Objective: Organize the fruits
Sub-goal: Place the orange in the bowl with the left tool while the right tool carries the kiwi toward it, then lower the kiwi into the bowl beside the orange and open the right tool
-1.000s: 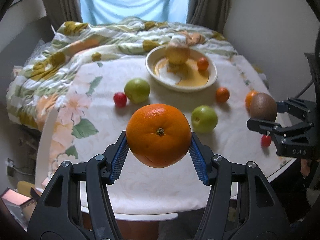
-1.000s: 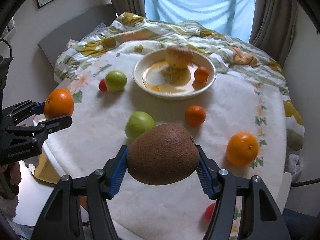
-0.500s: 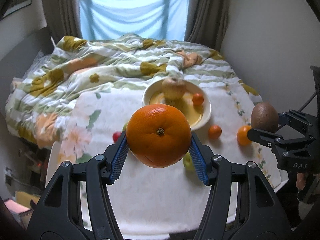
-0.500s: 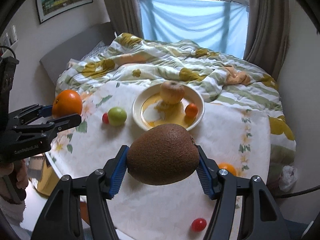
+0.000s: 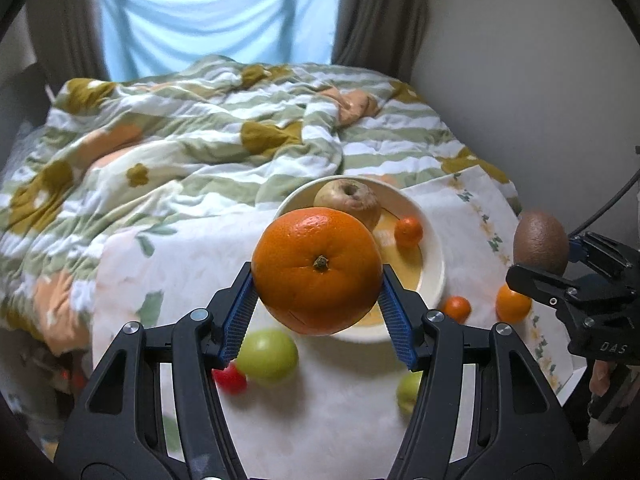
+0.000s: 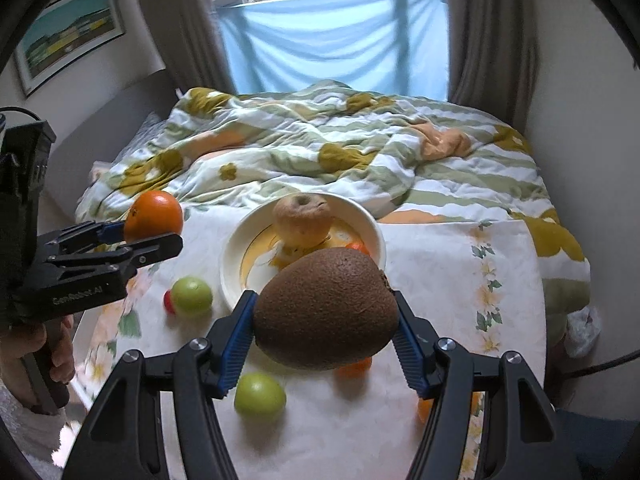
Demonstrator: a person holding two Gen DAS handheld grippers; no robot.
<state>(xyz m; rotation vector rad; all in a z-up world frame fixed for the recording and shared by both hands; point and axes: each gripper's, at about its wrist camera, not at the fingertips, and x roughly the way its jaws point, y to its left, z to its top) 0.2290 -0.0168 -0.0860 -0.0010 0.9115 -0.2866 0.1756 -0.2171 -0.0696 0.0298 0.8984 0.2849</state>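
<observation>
left gripper (image 5: 316,304) jaws clamp the orange (image 5: 316,270), right gripper (image 6: 326,344) jaws the kiwi (image 6: 326,308); the bowl (image 5: 434,268) lies ahead, below both.

Your right tool (image 6: 326,320) has the brown kiwi (image 6: 326,308) pinched between its blue pads, held up over the desk (image 6: 440,280) in front of the white bowl (image 6: 236,256) with the pale apple (image 6: 303,214) in it. Off to the left your left tool (image 6: 154,232) is gripping an orange (image 6: 154,214), and two green apples (image 6: 191,296) plus a little red fruit (image 6: 168,302) sit on the floral cloth below.
</observation>
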